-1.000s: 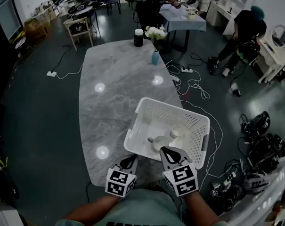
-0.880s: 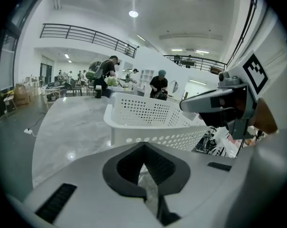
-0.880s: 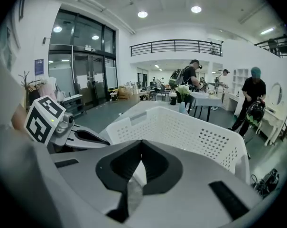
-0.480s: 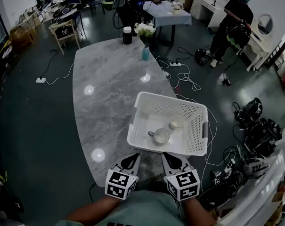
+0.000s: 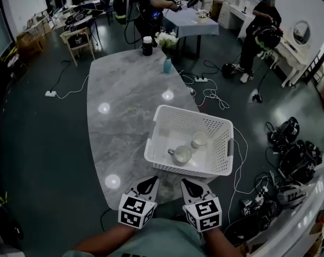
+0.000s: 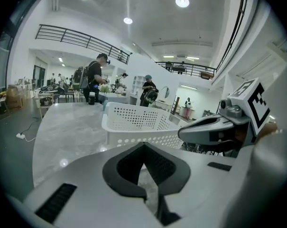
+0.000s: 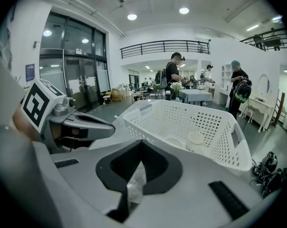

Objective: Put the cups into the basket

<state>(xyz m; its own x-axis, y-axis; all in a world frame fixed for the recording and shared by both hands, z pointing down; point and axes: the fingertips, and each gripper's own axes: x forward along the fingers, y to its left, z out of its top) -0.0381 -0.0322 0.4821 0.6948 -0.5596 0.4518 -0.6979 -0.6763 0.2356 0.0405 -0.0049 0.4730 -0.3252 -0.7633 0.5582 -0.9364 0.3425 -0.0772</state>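
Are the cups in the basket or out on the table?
Inside: the handled cup and the smaller cup sit on the floor of the white basket.

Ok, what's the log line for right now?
cups: both in basket | left gripper: shut, empty | right gripper: shut, empty

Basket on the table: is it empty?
No, two cups sit inside the basket, plain in the head view.

Right gripper [image 5: 190,184] drawn back off the basket's [image 5: 194,119] near rim. It now sits at lower centre of frame, clear of the rim, beside the left gripper [image 5: 149,182].
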